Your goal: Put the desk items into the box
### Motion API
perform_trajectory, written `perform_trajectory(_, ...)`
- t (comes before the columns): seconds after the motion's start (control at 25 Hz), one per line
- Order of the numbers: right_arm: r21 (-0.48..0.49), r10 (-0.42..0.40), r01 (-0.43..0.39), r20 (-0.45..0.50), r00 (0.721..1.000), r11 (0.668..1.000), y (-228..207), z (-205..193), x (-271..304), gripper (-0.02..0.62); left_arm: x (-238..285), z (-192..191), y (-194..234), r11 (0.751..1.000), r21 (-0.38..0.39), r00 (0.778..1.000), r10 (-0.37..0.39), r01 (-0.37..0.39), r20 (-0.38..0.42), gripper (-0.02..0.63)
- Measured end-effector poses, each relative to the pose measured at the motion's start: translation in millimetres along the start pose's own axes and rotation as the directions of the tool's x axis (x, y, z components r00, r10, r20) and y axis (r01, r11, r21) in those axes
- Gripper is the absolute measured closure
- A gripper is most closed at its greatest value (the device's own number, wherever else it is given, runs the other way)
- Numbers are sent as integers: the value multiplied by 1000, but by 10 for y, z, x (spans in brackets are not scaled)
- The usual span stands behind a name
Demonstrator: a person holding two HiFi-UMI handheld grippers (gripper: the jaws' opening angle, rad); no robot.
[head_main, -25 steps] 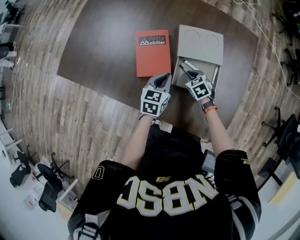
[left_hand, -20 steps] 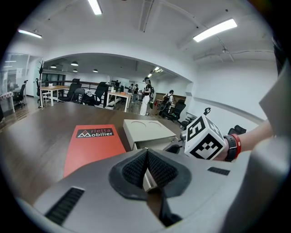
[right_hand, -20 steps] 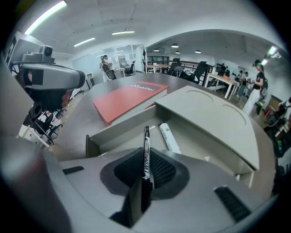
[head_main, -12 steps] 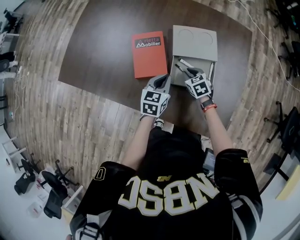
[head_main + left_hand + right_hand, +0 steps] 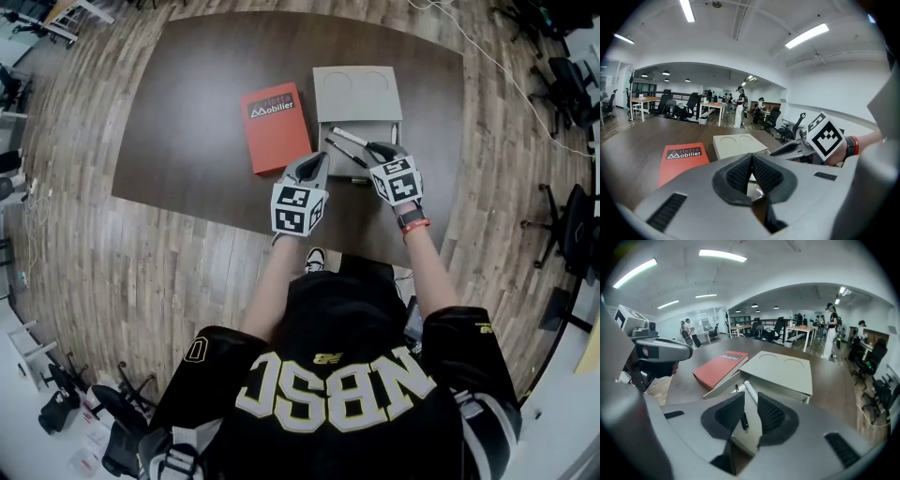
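Note:
A grey box (image 5: 356, 92) stands on the dark table with its drawer (image 5: 389, 131) pulled out toward me. In the drawer lie a white marker (image 5: 354, 138) and a black pen (image 5: 341, 151). Another black pen (image 5: 742, 421) lies near the drawer's front, below my right gripper (image 5: 379, 150), which is open with nothing between its pads. Left of the box lies a red book (image 5: 275, 127). My left gripper (image 5: 311, 167) hovers shut and empty by the book's near right corner.
The table's near edge (image 5: 216, 217) runs just under both grippers, with wooden floor beyond. The box lid (image 5: 783, 366) shows two round recesses. Office desks, chairs and standing people are far off in both gripper views.
My right gripper has drawn back from inside the drawer to its front edge. A black pen now lies in the drawer below it. The left gripper has stayed beside the book.

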State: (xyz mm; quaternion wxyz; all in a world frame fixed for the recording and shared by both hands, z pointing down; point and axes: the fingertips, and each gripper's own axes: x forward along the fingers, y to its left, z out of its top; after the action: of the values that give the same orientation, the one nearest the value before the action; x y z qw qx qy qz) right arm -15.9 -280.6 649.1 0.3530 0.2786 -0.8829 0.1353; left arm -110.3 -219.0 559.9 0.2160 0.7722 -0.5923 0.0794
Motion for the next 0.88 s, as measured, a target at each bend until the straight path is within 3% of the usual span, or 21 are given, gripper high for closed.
perform_trajectory(0.4, 140, -138, 121, 120, 983, 983, -168, -14, -760, 506, -20, 277, -300, 995, 62, 995, -79, 75, 55, 592)
perform_trajectory(0.88, 270, -283, 207, 279, 918, 940, -64, 55, -1472, 566, -206, 442, -637, 982, 122, 981, -157, 143, 116, 591)
